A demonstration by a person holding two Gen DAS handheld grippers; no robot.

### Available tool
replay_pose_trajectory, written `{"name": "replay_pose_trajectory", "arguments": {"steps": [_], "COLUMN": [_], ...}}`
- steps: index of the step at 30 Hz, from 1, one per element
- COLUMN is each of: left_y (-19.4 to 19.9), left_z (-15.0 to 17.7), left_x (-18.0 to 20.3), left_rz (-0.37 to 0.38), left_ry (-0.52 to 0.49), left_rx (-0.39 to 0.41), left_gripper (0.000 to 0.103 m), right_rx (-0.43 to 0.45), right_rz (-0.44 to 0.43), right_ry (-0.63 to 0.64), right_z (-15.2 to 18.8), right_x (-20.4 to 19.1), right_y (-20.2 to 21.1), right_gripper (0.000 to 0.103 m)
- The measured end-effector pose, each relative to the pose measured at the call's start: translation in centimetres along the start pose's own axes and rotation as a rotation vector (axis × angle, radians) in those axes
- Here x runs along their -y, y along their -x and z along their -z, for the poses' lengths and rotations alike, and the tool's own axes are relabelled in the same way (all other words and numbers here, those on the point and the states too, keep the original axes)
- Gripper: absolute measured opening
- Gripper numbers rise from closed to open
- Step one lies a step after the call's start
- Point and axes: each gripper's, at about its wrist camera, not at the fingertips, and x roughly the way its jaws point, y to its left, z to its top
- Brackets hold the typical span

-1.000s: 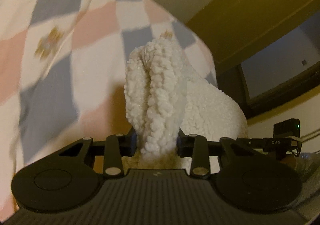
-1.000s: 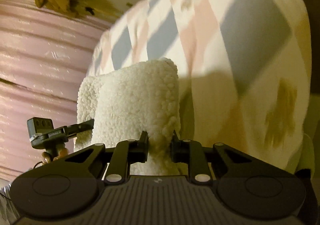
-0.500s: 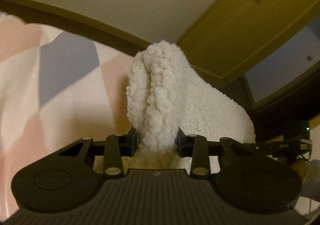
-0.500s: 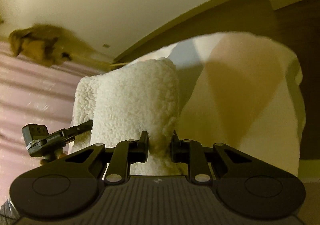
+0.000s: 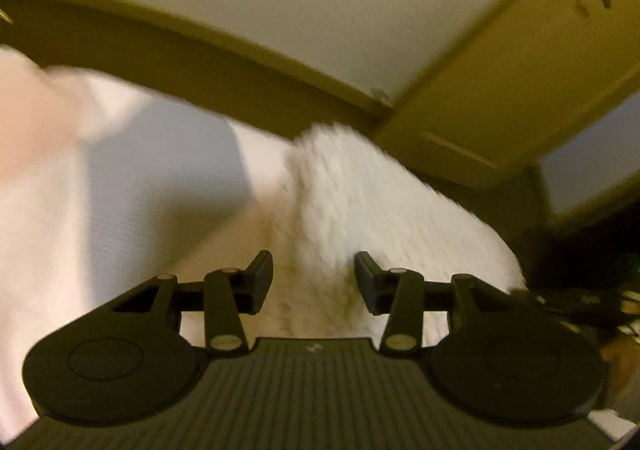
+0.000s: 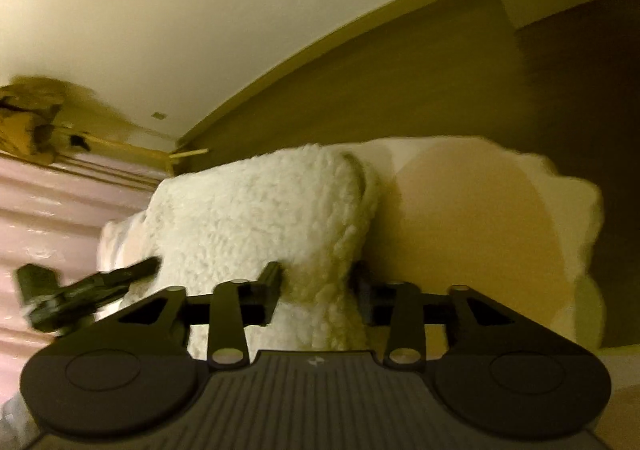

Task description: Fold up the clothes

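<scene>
While both claws were pinched tight on the white fleece half a second ago, the left claw (image 5: 313, 277) now stands spread, its fingers well apart with the fleece garment (image 5: 384, 209) lying loose between and ahead of them rather than nipped; the right claw (image 6: 319, 288) is also wider than it was, though fleece (image 6: 256, 226) fills the gap and touches both fingers, so I cannot tell whether it has let go or grips lightly. This reads as the release after a fold has been carried over: the garment sits bunched just in front of both claws, its pale patterned side (image 5: 160, 169) spilling to the left of the left claw and to the right of the right one. The step looks close to done, pending a check that the layers lie flat. The left view is smeared by motion, so the fleece edge and pattern are hard to make out; whatever surface the garment rests on is hidden beneath it. A dark blurred object, probably the other gripper (image 6: 80, 286), shows left of the right claw.
</scene>
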Motion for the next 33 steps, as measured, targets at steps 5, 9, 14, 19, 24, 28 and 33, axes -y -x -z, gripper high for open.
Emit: {"name": "replay_pose_trajectory", "arguments": {"steps": [5,9,14,19,24,28,33], "left_y": [7.5,7.5,0.9,-1.3,4.3,11.3,20.4], "left_z": [2.5,7.6,8.4,7.7,8.8,11.9,18.0], "left_x": [3.3,6.0,3.9,6.5,11.0,14.8,18.0], "left_rz": [-0.02,-0.008,-0.106,-0.199,-0.346,-0.426,-0.426], "left_ry": [-0.056,-0.166,-0.097,-0.23,-0.262,-0.205,-0.105], "left_rx": [0.185,0.16,0.1,0.077,0.114,0.158,0.173], "left_gripper": [0.034,0.031,0.019,0.018,0.021,0.04,0.061], "right_rx": [0.139,0.178,0.094,0.064,0.088,0.138,0.179], "right_rz": [0.128,0.127,0.188,0.252,0.3,0.261,0.244], "right_ry": [0.231,0.544,0.7,0.688,0.593,0.536,0.534], "right_z": [2.6,6.6,10.3,10.1,10.6,13.4,19.5], "right_x": [-4.6,-9.7,-10.7,-11.2,-13.9,-17.6,-21.6], "right_y": [2.5,2.4,-2.5,-5.3,-1.3,3.7,11.2], "right_gripper": [0.048,0.048,0.041,0.039,0.045,0.066,0.078]}}
